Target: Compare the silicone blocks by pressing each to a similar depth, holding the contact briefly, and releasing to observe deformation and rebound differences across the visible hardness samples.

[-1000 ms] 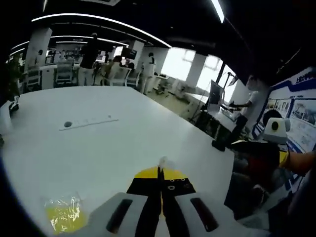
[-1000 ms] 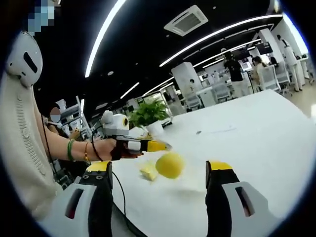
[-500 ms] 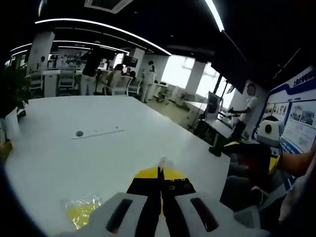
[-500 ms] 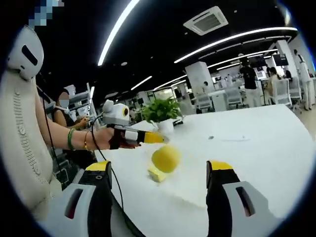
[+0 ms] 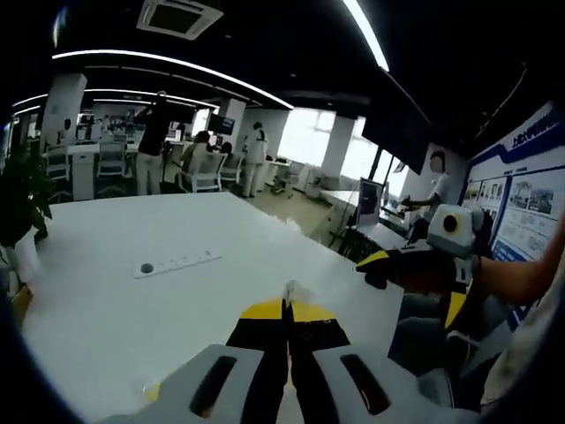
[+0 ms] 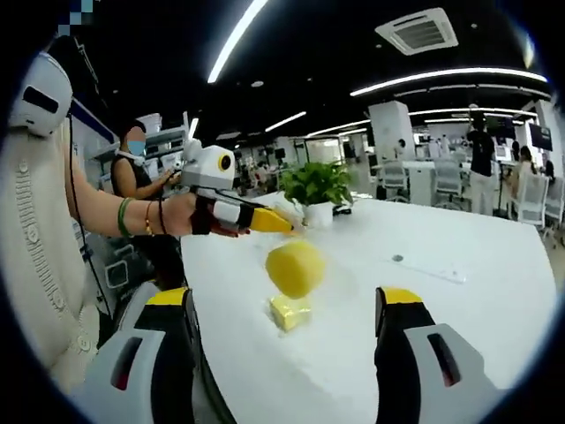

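Left gripper view: the left gripper (image 5: 287, 309), jaws pressed together with nothing visible between them, is raised over the white table (image 5: 132, 300); a strip with a round end (image 5: 177, 263) lies farther off. The right gripper (image 5: 415, 265) enters at the right.

Right gripper view: the right gripper's jaws stand wide apart and empty. Between them appears a rounded yellow silicone block (image 6: 295, 268) (its support cannot be told), above a bagged yellow block (image 6: 290, 312) on the table. A potted plant (image 6: 318, 190) stands beyond.
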{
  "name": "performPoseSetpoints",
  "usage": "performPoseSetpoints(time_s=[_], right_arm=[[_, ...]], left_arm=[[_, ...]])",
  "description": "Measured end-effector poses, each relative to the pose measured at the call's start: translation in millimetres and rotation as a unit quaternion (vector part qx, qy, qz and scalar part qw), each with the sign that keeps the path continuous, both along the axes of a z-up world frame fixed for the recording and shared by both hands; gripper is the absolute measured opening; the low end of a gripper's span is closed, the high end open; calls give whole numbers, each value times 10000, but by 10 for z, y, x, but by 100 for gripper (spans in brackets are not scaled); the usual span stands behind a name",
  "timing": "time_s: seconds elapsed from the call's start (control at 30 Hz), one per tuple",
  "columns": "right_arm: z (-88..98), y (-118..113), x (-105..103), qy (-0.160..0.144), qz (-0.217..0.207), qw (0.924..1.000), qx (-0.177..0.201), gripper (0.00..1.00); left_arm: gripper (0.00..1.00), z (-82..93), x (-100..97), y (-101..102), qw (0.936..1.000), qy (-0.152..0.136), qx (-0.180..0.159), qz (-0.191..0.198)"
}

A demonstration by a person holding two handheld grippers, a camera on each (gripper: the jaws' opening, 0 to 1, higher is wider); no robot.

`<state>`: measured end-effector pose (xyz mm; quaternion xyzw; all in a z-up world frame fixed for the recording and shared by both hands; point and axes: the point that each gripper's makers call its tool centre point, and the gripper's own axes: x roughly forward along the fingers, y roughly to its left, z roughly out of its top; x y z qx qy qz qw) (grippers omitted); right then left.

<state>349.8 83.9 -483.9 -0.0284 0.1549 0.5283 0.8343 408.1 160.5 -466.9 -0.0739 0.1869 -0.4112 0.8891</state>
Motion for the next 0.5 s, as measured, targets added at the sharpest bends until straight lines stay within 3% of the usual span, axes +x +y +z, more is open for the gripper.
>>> performPoseSetpoints(time_s=[0.3,0.5], right_arm=[[116,330,335,-4,499,9977,-468,74],[-7,625,405,-124,1167,9869,-1111,74]], left_arm=[[0,173,-72,54,9998,-89,-94,-144],[0,252,-99,81,9994,-182,-132,-244]])
